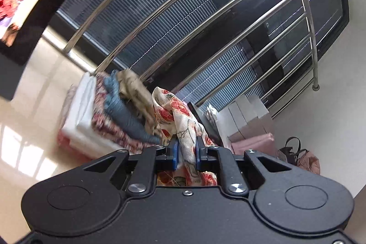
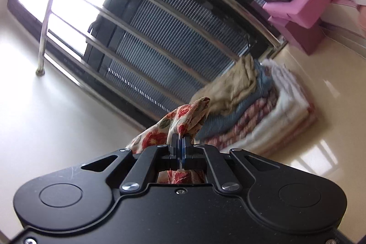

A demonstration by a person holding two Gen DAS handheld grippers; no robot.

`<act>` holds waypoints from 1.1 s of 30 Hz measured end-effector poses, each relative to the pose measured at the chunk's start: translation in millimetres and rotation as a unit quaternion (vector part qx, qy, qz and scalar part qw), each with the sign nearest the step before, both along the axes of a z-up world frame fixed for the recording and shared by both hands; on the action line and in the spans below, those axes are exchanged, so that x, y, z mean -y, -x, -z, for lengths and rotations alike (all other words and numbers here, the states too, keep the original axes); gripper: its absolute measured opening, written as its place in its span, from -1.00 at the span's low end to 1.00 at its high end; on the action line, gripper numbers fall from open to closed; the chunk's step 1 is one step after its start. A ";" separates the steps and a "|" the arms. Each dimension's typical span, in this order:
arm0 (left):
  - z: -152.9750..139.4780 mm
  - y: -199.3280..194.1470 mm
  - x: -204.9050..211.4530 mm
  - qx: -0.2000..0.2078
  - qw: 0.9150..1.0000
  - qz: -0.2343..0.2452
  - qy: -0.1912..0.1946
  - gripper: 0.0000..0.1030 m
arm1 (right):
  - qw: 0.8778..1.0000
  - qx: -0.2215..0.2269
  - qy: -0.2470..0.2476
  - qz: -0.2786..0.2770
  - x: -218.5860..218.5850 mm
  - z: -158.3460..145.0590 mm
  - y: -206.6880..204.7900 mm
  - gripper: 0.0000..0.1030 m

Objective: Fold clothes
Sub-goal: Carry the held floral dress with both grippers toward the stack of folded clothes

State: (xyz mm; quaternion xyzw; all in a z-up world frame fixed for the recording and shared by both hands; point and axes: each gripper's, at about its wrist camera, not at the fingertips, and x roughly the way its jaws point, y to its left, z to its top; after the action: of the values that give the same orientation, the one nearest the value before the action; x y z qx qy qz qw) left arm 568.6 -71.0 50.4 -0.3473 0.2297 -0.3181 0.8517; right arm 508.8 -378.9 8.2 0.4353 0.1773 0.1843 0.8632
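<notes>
Both my grippers clamp one floral cloth [image 1: 183, 116]: the left gripper [image 1: 187, 152] has its fingers pressed on a thick bunch, the right gripper [image 2: 179, 148] has its fingers pinched tight on an edge. Beyond it sits a stack of folded clothes [image 2: 251, 111] on the glossy floor [image 1: 34, 106], near metal railings [image 1: 205, 15].

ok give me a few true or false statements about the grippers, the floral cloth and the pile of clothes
1. Both grippers pinch the floral cloth. True: left gripper and right gripper are each shut on it.
2. The pile of folded clothes sits on the pale floor. True.
3. The top piece of the pile is bright green. False: it is beige.
4. The right gripper is empty. False: floral cloth is clamped in it.
5. A metal railing stands before the window. True.
</notes>
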 end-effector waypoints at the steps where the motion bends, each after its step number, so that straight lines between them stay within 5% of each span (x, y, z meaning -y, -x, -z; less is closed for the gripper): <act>1: -0.4 -10.2 3.1 0.003 1.000 0.001 -0.001 -0.72 | 1.000 0.003 -0.003 0.002 3.1 -0.6 -9.9 -0.99; 11: 3.9 -116.0 27.6 0.009 1.000 -0.009 0.006 -0.72 | 0.999 0.013 0.036 0.014 21.7 -18.6 -116.6 -0.99; 18: 27.0 -164.6 36.1 -0.001 1.000 -0.008 0.024 -0.72 | 0.999 0.010 0.030 0.017 31.0 3.2 -175.2 -0.98; 33: 68.0 -189.3 24.5 -0.003 1.000 -0.009 0.030 -0.72 | 1.000 -0.008 -0.019 -0.003 41.6 67.7 -210.1 -0.92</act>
State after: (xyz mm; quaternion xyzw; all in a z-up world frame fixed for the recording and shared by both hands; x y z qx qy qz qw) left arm 757.9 -95.5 -17.6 -0.3752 0.2196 -0.3165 0.8431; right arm 718.9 -420.5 -59.5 0.4528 0.1820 0.1862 0.8528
